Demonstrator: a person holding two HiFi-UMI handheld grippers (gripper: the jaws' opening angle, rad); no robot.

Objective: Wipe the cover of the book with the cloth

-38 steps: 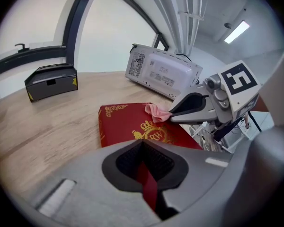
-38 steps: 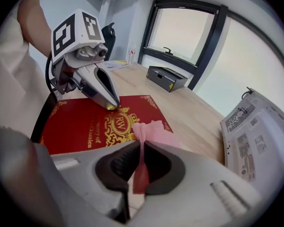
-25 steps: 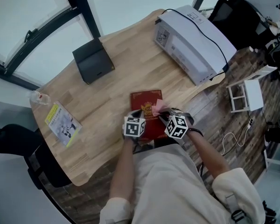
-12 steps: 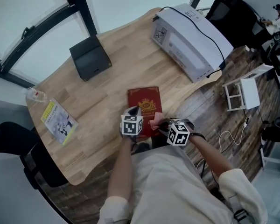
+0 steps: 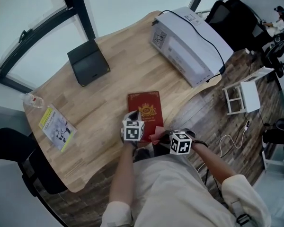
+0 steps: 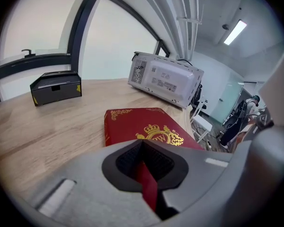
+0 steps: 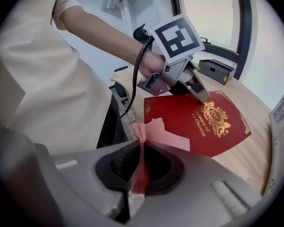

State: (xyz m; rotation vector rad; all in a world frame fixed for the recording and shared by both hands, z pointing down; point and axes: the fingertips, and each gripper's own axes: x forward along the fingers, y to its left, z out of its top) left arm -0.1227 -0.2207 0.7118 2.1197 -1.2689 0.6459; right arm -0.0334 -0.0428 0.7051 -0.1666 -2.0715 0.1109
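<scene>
Wipe is seemingly just getting going: right gripper [image 7: 141,151] fingers are clenching the cloth [image 7: 163,134] at the book's [image 5: 145,109] near corner, left gripper [image 6: 143,148] fingers, closed together, are pinning its cover to the desk [image 5: 109,93], most of the cover probably remaining.

In the head view the left hand-held gripper [image 5: 132,118] hides the near edge of the book [image 5: 145,107], and only a sliver of the cloth [image 5: 155,137] shows.
</scene>
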